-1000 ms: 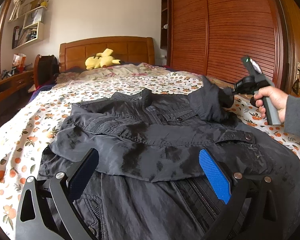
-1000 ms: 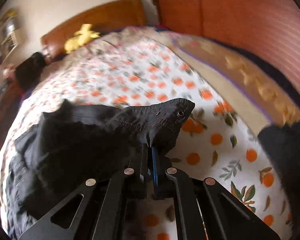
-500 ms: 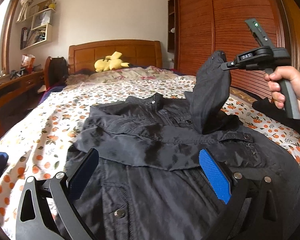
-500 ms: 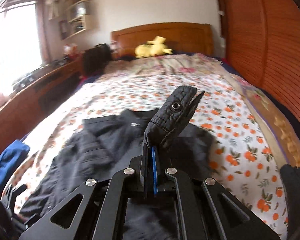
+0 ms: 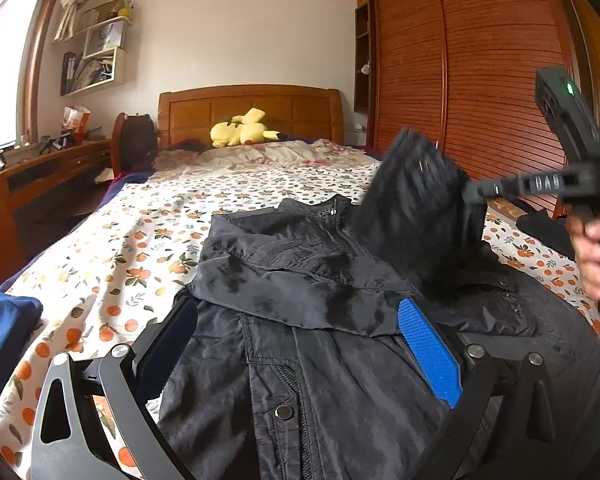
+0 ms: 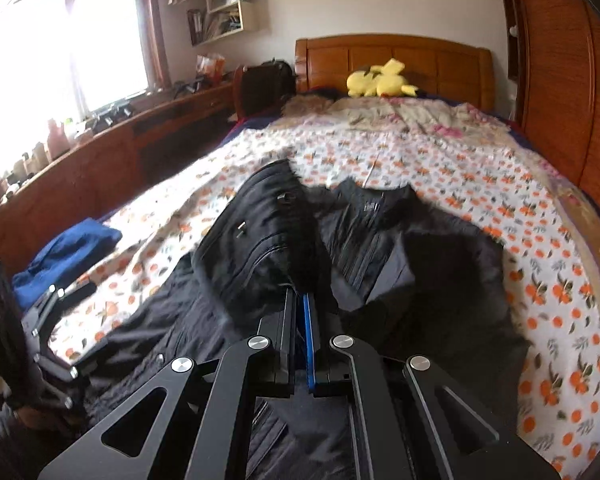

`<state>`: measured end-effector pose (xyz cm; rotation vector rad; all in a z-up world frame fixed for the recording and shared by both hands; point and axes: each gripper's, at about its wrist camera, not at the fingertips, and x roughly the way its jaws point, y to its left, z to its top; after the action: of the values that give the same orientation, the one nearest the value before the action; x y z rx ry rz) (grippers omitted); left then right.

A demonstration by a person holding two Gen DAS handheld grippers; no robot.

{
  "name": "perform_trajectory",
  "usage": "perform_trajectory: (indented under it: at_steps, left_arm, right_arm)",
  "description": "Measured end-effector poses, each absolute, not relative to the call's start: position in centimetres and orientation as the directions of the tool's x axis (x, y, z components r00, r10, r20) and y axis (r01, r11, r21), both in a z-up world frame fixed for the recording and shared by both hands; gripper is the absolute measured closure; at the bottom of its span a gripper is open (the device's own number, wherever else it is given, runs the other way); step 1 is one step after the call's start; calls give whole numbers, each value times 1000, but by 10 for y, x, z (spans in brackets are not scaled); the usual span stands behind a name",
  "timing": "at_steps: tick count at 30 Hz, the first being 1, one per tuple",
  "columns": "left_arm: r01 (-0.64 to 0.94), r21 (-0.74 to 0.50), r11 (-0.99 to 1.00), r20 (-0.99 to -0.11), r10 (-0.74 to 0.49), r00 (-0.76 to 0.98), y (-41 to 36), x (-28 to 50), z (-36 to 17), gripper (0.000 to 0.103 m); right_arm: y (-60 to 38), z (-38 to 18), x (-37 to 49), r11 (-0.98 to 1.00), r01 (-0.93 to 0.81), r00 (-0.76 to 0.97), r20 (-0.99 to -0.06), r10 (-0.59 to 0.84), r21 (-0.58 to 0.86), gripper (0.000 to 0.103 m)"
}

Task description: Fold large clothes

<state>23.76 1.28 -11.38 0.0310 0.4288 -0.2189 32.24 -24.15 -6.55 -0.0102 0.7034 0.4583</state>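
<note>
Right claw (image 6: 299, 300): fingers pressed together on the cuff end of the black sleeve (image 6: 260, 236), which is lifted clear of the bed and slants up over the jacket's chest. The sleeve is motion-blurred in the left wrist view.

Left claw (image 5: 296, 344): fingers spread wide, gripping nothing, poised low over the lower front of the jacket; whether the pads touch the cloth cannot be told.

Black jacket (image 5: 320, 292): lies face up on the bed, collar toward the headboard, hem toward the foot edge, one sleeve already laid across the chest. Zip and snap buttons visible.

Bed (image 5: 148, 240): sheet printed with oranges and leaves. A pale floral quilt (image 5: 284, 152) is bunched near the head.

Yellow plush toy (image 5: 242, 130): lies against the wooden headboard (image 5: 252, 108).

Blue garment (image 6: 68, 252): on the bed's left edge, well apart from the jacket.

Room: slatted wooden wardrobe (image 5: 480, 80) along the right side of the bed; wooden desk (image 6: 112, 140) with small clutter under a bright window (image 6: 60, 48) on the left; wall shelf (image 5: 96, 56) with books above it.
</note>
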Motion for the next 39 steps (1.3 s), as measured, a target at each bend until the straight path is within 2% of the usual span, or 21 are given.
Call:
perform_trajectory:
  at_steps: [8, 12, 20, 21, 22, 24, 29, 39]
  left_arm:
    - [203, -17, 979, -421, -192, 887, 15, 237, -113, 2]
    - [208, -15, 978, -425, -195, 884, 9, 238, -112, 2]
    - [227, 17, 974, -434, -198, 879, -13, 238, -119, 2]
    - [229, 19, 973, -435, -198, 879, -14, 237, -120, 2]
    - [233, 21, 972, -438, -200, 876, -17, 237, -122, 2]
    - [240, 26, 970, -445, -204, 872, -22, 235, -124, 2]
    - [256, 52, 965, -458, -205, 865, -41, 224, -125, 2]
    - [305, 80, 949, -497, -227, 838, -84, 191, -125, 2]
  right_arm:
    - [-242, -103, 300, 892, -414, 616, -665, 422, 182, 100]
    - [-242, -114, 284, 889, -430, 604, -682, 413, 157, 99]
    - [-265, -126, 250, 898, -403, 627, -662, 411, 177, 89]
    - [-270, -127, 245, 904, -393, 637, -660, 400, 168, 82]
    - [-275, -127, 241, 912, -380, 653, -654, 383, 155, 60]
    - [-284, -123, 231, 914, -379, 686, -621, 380, 141, 49]
    - [-308, -122, 218, 921, -362, 728, -573, 377, 145, 49]
    - [-355, -139, 217, 947, -289, 746, -587, 313, 138, 50]
